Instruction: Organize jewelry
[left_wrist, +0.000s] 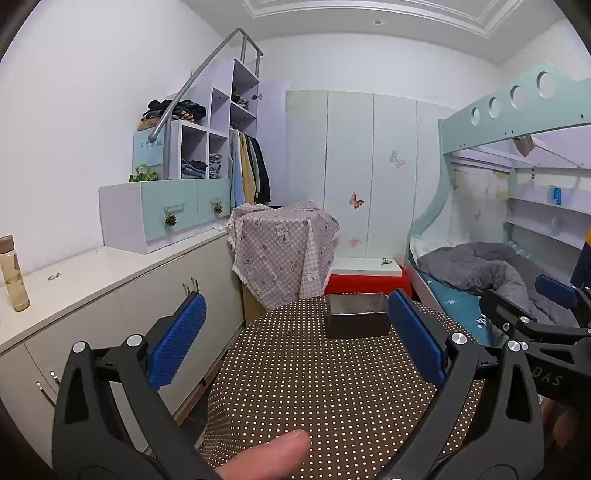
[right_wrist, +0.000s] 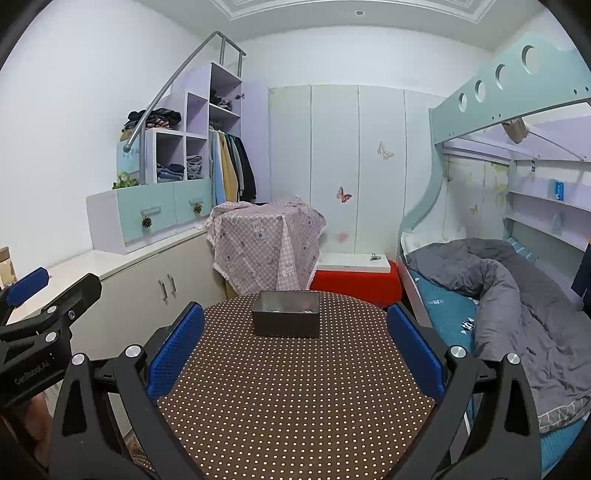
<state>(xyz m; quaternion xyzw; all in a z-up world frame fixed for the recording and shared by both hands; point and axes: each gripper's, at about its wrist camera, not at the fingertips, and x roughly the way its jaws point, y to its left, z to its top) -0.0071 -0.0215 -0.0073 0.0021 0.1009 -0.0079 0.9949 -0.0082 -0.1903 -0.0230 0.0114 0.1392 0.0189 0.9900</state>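
Bedroom; round dotted table (right_wrist: 295, 387) in front; dark metal tin (right_wrist: 286, 318) sits at its far edge, small glinting pieces, likely jewelry, inside; left gripper (left_wrist: 295, 339) and right gripper (right_wrist: 295, 343) both spread wide, grasping nothing, hovering short of tin; scene fits either sorting pending or sorting complete.

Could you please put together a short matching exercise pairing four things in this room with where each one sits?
Things:
1. metal box
2. bottle
3. grey quilt
4. bear-print cloth

Places:
A. standing on the white counter at far left
B. draped over something beyond the table
C. on the dotted table, at its far end
D. heaped on the lower bunk

Pairs: 1-C, 2-A, 3-D, 4-B
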